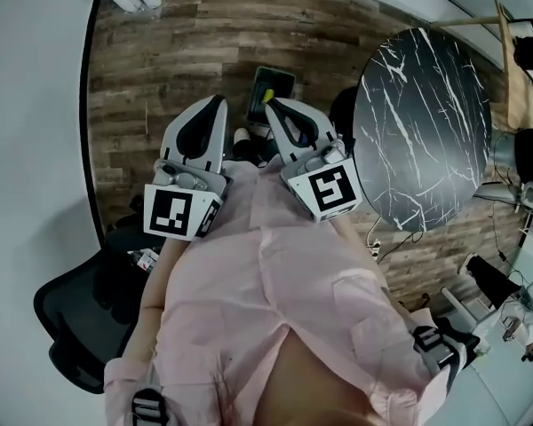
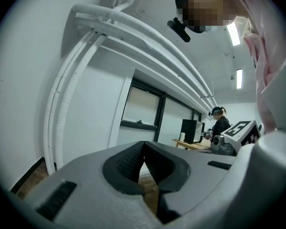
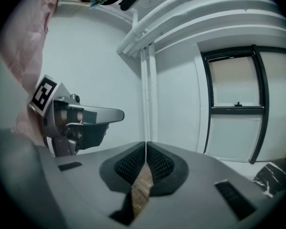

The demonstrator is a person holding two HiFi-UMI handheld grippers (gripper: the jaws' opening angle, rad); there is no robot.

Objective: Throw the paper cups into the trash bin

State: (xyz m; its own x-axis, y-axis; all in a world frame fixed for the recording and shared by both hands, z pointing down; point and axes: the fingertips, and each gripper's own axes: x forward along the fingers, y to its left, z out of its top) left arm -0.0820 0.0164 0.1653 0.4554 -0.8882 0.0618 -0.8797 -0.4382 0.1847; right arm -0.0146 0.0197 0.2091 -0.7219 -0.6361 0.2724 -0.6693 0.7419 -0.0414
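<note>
The left gripper (image 1: 218, 105) and right gripper (image 1: 274, 106) were held side by side against the person's pink shirt (image 1: 275, 309), both pointing toward 12 o'clock over the wooden floor (image 1: 160, 51). Each gripper's fingers were closed tip to tip, with nothing between them. What looked like the trash bin (image 1: 271, 94), dark and open-topped, stood on the floor at 12 o'clock, just beyond the fingertips. A round marble tabletop (image 1: 426, 122) lay at 3 o'clock, and an office chair (image 1: 71, 327) at 8 o'clock.
</note>
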